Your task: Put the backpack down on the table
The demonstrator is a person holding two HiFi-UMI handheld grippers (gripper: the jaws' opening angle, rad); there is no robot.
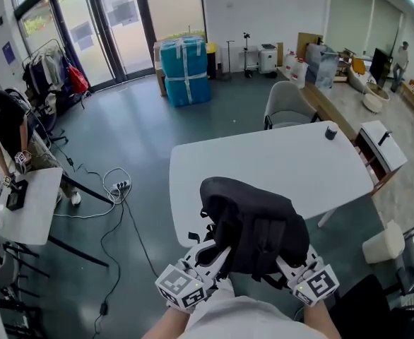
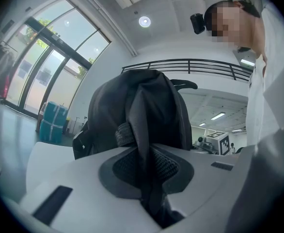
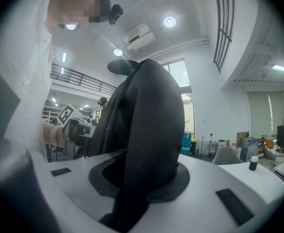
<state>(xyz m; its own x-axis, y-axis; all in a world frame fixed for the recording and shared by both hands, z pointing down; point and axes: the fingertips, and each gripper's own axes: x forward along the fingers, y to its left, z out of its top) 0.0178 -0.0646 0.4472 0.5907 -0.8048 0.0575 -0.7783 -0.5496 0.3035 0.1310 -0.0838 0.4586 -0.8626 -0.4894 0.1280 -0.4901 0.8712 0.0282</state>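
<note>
backpack: 1
grippers: 2 (left gripper, right gripper)
grey chair: 1
blue wrapped bundle: 1

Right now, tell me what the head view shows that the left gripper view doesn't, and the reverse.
Head view only: the small dark cylinder and the grey chair. Left gripper view only: the dark strap pinched between the jaws of the left gripper, and the ceiling lamp. Both: the black backpack and the blue wrapped bundle.
</note>
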